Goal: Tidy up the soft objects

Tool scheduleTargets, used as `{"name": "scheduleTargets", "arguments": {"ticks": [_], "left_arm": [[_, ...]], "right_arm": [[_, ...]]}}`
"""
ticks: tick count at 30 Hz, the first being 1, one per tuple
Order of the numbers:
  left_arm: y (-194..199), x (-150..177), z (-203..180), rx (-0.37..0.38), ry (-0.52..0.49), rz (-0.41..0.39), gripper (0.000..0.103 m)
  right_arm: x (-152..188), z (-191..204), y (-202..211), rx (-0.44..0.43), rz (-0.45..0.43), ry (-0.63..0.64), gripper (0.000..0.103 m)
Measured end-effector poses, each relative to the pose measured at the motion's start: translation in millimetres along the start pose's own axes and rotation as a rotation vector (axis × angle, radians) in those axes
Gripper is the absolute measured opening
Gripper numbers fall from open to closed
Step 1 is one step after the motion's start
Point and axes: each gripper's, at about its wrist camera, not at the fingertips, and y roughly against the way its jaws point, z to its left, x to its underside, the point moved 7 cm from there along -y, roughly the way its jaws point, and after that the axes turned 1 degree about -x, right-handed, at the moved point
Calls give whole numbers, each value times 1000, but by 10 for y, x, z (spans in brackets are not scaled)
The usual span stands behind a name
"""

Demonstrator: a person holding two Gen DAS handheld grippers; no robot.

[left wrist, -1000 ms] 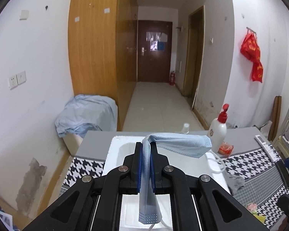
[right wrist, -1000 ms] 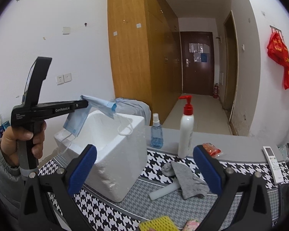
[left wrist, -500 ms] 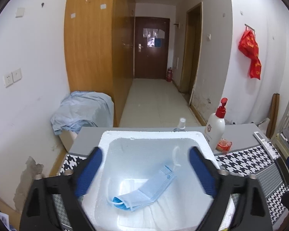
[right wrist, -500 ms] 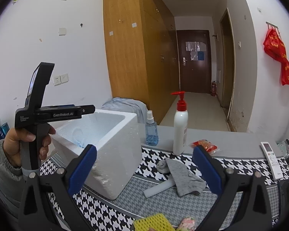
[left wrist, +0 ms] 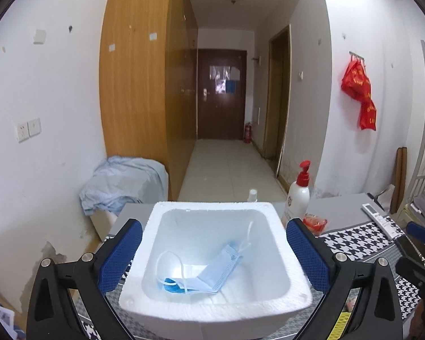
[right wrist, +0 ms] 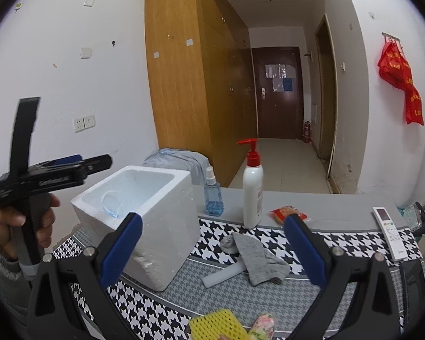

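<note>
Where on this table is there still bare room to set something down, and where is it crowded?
Free: the grey strip between the red packet and the remote, and the patterned cloth just in front of it. Crowded: around the grey sock and white tube, beside the foam box. The bottles fill the back edge.

The foam box (right wrist: 167, 215) hides most of the mask (right wrist: 113, 211); the picture's bottom edge crops the yellow sponge (right wrist: 215, 324) and floral cloth (right wrist: 265, 324) at the desk's (right wrist: 340, 206) near edge.

Right gripper (right wrist: 212, 252) spread wide above grey sock (right wrist: 259, 257); foam box (right wrist: 144, 215) left.
</note>
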Motion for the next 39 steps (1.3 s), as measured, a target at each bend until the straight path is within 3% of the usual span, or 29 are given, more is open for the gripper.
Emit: {"name": "scheduleTargets", "arguments": {"ticks": [12, 27, 39], "left_arm": [[434, 76, -162, 47, 8, -53, 102], [850, 251, -510, 77, -61, -142, 102], [847, 511, -689, 134, -63, -122, 102]], "right_arm": [[34, -24, 299, 21, -35, 13, 102], [145, -101, 627, 49, -73, 5, 102], [304, -170, 685, 65, -60, 7, 102]]}}
